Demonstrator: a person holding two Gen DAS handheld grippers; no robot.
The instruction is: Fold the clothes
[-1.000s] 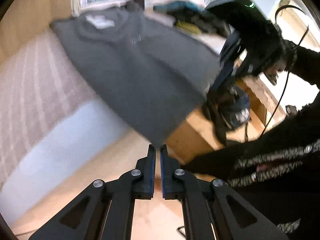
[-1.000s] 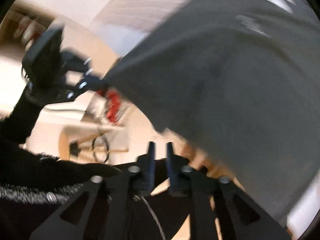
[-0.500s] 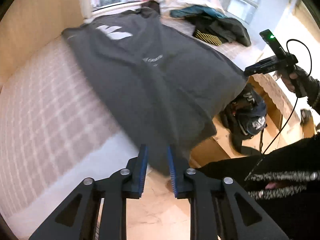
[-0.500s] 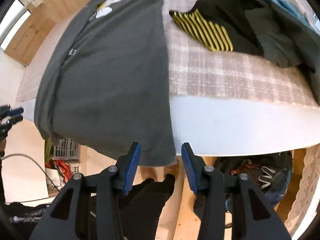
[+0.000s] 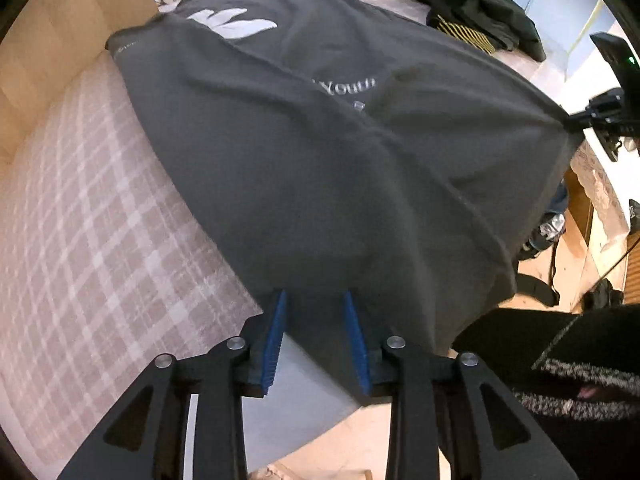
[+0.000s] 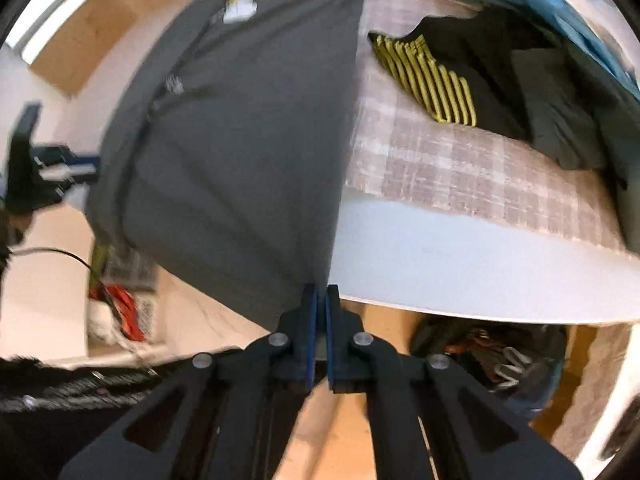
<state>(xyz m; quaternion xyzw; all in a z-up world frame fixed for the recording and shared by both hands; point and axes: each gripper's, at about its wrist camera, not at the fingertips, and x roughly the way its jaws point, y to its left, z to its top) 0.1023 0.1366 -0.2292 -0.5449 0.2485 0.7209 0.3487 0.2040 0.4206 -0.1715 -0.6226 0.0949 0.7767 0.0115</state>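
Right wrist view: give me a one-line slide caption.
Right gripper shut on the hem corner of a dark grey T-shirt spread over the plaid bed, other clothes piled behind.

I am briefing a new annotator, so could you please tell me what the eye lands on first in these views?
A large dark grey T-shirt with pale lettering dominates, spread over the checked bed and hanging off its near edge. The right tool is shut on its hem corner, while the left tool is opening with the hem between its pads. A black garment with yellow stripes lies further back.
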